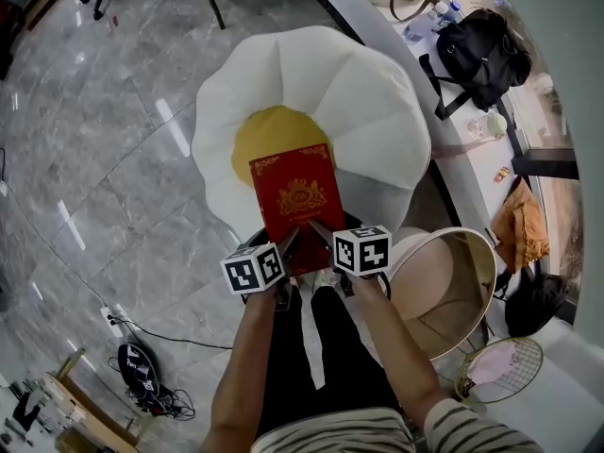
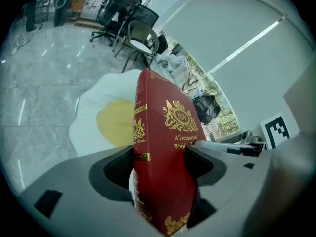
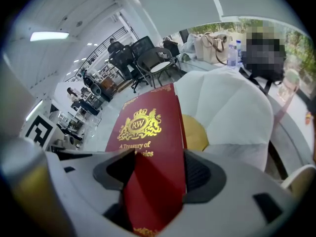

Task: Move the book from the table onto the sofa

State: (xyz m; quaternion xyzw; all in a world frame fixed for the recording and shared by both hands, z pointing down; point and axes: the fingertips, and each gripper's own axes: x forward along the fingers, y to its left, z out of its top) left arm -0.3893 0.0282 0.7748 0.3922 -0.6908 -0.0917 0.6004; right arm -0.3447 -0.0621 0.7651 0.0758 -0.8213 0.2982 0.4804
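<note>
Gripping red book (image 1: 294,194) by near edge with left gripper (image 2: 159,163) and right gripper (image 3: 154,174), side by side. Both pairs of jaws spread wide yet clamped on covers, pads pressing front and back. Holding book tilted over white flower-shaped sofa (image 1: 359,83), above yellow centre and near rim. Cannot tell whether touching cushion.

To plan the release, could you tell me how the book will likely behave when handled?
The book is probably stiff: it juts out flat though the left gripper and right gripper clamp only its near edge. Its smooth cover may slip. On the sofa it should lie flat.
</note>
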